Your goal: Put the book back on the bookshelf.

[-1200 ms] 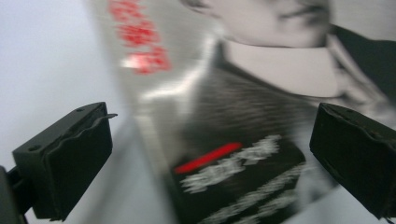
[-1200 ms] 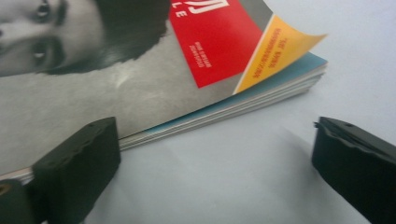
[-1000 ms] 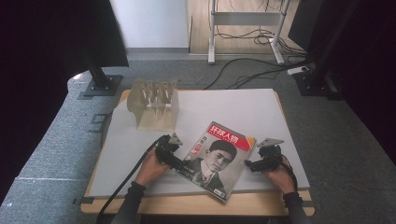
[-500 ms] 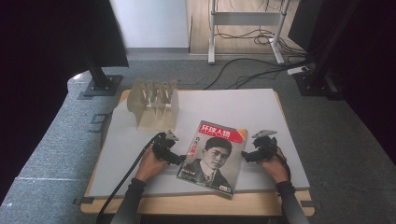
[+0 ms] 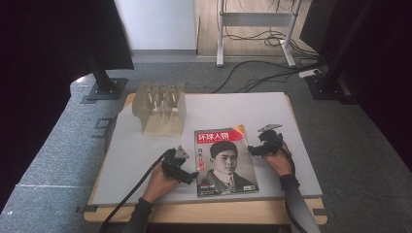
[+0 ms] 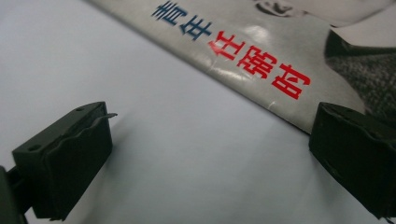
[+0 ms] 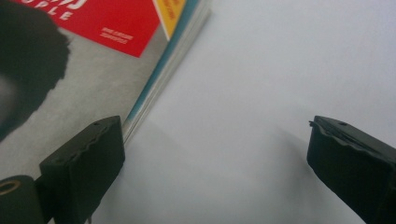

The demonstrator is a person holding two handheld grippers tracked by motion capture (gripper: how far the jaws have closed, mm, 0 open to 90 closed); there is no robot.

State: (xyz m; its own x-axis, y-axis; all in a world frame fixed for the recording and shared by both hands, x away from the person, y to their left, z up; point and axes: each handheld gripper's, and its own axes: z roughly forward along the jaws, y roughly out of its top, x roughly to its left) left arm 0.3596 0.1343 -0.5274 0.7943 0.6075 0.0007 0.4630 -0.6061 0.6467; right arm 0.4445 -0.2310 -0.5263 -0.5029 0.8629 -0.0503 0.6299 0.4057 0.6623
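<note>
The white tabletop [image 5: 145, 155] carries a wooden rack [image 5: 160, 109] at its far left and a magazine [image 5: 223, 162] lying flat (cover up) near the front edge. The left tool [image 5: 190, 174] and right tool [image 5: 252, 149] flank its sides, both released, jaws spread wide.

High view overlooks table; tool views closely share magazine [image 5: 224, 160] edges.

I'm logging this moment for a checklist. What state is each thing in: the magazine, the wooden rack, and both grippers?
Magazine: closed, flat on the table, cover up.
Wooden rack: upright, slots empty.
Left gripper: open, one jaw at the magazine's edge.
Right gripper: open, one jaw at the magazine's other edge.
</note>
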